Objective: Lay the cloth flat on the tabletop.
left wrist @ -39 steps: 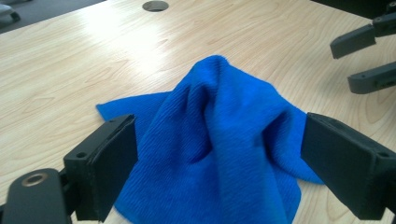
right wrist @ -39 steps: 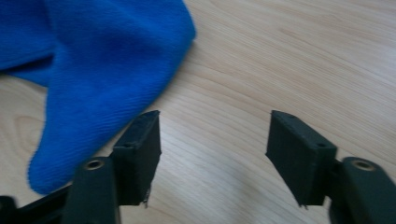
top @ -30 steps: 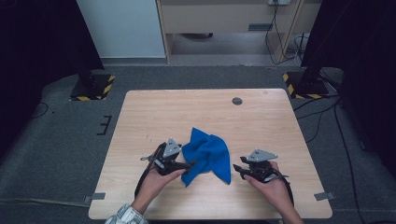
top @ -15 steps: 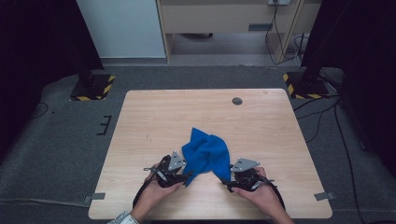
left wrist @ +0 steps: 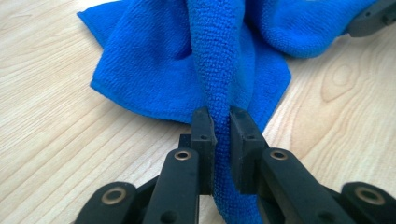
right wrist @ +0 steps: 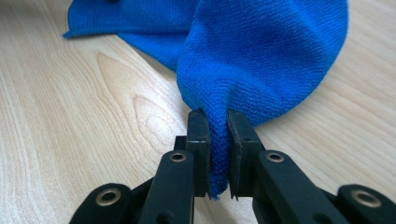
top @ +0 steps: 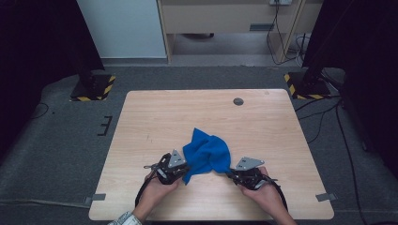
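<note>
The blue cloth (top: 206, 153) is lying bunched near the front middle of the table (top: 155, 117). The left gripper (left wrist: 219, 126) and right gripper (right wrist: 218, 126), jaws just closing, are each pinching a near corner, probably to spread it flat.

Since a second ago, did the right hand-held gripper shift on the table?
Yes. The right hand-held gripper slid toward the table's near edge and slightly inward toward the blue cloth; its jaws have just closed on the cloth's corner.
</note>
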The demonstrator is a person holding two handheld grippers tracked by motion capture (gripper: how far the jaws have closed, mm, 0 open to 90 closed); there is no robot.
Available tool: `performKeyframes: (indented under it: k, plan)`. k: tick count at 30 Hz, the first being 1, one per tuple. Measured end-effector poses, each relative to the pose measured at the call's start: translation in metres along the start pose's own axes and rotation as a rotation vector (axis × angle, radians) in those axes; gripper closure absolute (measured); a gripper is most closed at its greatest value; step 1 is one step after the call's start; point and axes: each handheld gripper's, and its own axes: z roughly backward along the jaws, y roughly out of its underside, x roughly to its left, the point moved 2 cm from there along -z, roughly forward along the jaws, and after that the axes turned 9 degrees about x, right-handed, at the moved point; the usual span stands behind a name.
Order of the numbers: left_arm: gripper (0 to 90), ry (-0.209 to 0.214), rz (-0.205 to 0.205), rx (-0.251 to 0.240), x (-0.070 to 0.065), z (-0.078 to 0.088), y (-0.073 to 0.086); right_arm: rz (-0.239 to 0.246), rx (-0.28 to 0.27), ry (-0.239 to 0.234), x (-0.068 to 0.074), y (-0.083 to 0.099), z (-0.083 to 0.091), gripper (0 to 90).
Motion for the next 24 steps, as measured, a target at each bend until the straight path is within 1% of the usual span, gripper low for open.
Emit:
performKeyframes:
  k: [5, 10, 13, 17, 20, 22, 23, 24]
  plan:
    - [82.3, 0.018, -0.014, 0.011, -0.005, -0.001, 0.000, -0.010, -0.022, -0.001, -0.002, -0.001, 0.006, 83.0]
    - [83.2, 0.028, -0.030, -0.005, -0.012, 0.002, -0.003, -0.018, -0.042, 0.004, -0.004, -0.001, 0.019, 83.6]
    - [83.6, 0.028, -0.024, -0.006, -0.010, 0.000, -0.005, -0.026, -0.053, 0.010, -0.008, 0.001, 0.026, 83.9]
    - [84.9, 0.034, -0.013, -0.004, -0.006, 0.000, -0.005, -0.042, -0.055, 0.017, -0.013, 0.003, 0.026, 84.5]
    - [85.3, 0.043, -0.003, -0.016, -0.005, 0.003, -0.005, -0.046, -0.060, 0.019, -0.015, 0.003, 0.028, 84.6]
    - [85.5, 0.052, -0.006, -0.022, -0.007, 0.005, -0.007, -0.048, -0.063, 0.017, -0.015, 0.003, 0.030, 84.7]
    - [85.5, 0.063, -0.014, -0.042, -0.009, 0.008, -0.008, -0.053, -0.065, 0.013, -0.015, 0.003, 0.031, 84.7]
    - [85.5, 0.068, -0.022, -0.058, -0.011, 0.011, -0.009, -0.069, -0.075, 0.000, -0.015, 0.002, 0.033, 84.7]
